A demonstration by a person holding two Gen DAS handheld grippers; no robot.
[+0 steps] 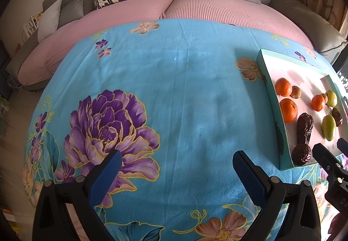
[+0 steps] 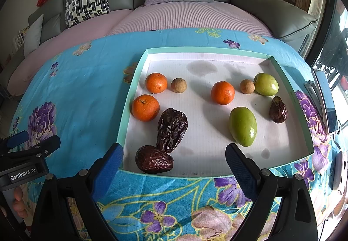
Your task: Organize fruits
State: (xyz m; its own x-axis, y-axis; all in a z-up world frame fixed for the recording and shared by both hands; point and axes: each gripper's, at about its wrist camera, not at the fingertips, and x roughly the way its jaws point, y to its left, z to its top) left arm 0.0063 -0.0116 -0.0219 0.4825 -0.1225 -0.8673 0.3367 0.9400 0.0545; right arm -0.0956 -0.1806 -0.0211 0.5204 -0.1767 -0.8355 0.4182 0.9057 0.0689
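Hovering right tongs (image 2: 174,160) agape before fruit tray (image 2: 130,97)

We see the fruits lying loose in a shallow white tray with a mint-green rim (image 2: 130,108) at the centre of the right wrist frame. Three mandarins sit at upper left (image 2: 156,82), left (image 2: 145,107) and centre (image 2: 222,92). Two small brown longans (image 2: 178,85) (image 2: 247,86) lie beside them. Two green jujubes rest at upper right (image 2: 266,84) and right of centre (image 2: 243,126). Three wrinkled dark dried dates lie at lower left (image 2: 171,128) (image 2: 154,159), these two touching, and right (image 2: 278,110).
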